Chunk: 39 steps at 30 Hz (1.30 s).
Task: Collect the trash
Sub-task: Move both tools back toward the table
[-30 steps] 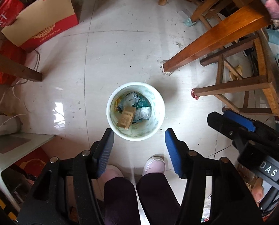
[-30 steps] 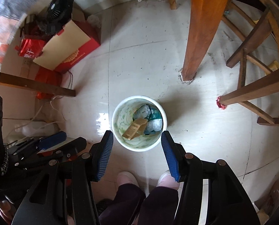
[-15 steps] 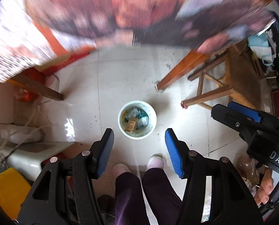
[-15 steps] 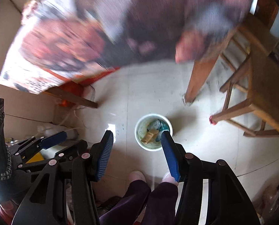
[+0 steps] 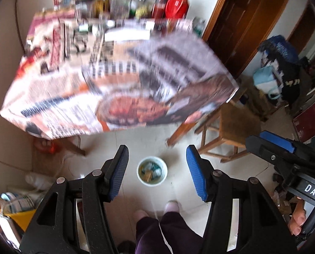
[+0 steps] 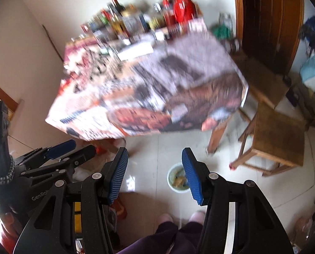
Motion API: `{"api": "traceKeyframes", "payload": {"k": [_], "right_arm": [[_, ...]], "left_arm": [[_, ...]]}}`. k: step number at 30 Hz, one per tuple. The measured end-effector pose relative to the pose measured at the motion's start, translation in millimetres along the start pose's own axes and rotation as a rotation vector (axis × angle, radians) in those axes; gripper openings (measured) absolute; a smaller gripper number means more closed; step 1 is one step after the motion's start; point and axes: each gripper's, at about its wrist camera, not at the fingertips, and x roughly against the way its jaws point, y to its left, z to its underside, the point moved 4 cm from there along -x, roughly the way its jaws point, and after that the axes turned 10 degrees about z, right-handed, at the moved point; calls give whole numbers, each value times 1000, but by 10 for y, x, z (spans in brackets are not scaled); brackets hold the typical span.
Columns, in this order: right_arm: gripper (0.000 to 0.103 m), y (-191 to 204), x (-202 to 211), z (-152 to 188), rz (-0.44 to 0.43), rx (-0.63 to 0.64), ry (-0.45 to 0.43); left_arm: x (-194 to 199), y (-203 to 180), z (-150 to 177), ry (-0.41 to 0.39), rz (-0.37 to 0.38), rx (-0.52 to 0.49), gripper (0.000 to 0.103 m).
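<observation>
Bin whole left view, half-hidden right

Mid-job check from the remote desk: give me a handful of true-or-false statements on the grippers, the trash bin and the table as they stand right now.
1. The left gripper is open and holds nothing. True.
2. The right gripper is clamped on a bottle. False: it is open and empty.
3. The trash bin stands on the table. False: it stands on the floor tiles.
4. The bin already holds trash. True.
5. Bottles crowd the table's far side. True.
</observation>
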Motion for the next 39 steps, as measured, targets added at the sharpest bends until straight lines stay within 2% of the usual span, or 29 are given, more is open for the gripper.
{"api": "traceKeyframes", "payload": {"k": [9, 10, 12, 15, 17, 18, 21, 27, 39], "right_arm": [[50, 287, 884, -280, 37, 32, -239], [52, 307, 944, -304, 39, 34, -260], [64, 324, 1073, -347, 48, 30, -310], [70, 314, 1200, -401, 55, 27, -368], [74, 280, 1229, -486, 59, 20, -391], [78, 265, 1242, -513, 60, 14, -399], [86, 163, 1208, -652, 65, 0, -420], [86, -83, 964, -1073, 55, 21, -426], [86, -599, 639, -2017, 7, 123, -426]], "left_arm": [[947, -206, -162, -163, 32, -90, 58], [1049, -229, -192, -185, 34, -105, 59], [1190, -265, -236, -223, 27, -125, 63], [1370, -299, -316, -278, 13, -138, 77], [1429, -311, -380, -302, 6, -138, 92], [1445, -322, -436, -318, 2, -137, 93], [1401, -364, -594, -328, -16, -143, 94], [1130, -429, -986, -339, -52, -126, 94], [570, -714, -2094, -405, -98, -29, 94]]}}
